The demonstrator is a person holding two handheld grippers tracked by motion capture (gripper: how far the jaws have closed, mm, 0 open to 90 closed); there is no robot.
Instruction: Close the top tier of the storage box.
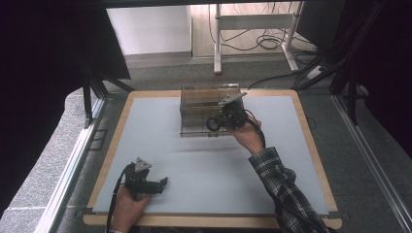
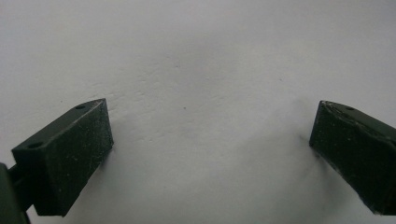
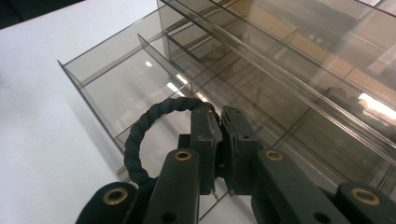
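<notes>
Ring (image 3: pixel 140 140) of black twisted cord hangs from the right tongs (image 3: pixel 220 116), pinched tight w/ the loop sticking out to one side. It is up in the air, just at the front of the clear box (image 1: pixel 197 104), which has lots of small slots and sits at the far side of the table (image 1: pixel 160 145). Step looks like: carry ring to the box & drop it in a slot. Next move prob needs the tongs over one slot, then let go. Left tongs (image 1: pixel 158 183) lie near the front edge, spread wide, nothing in them.
</notes>
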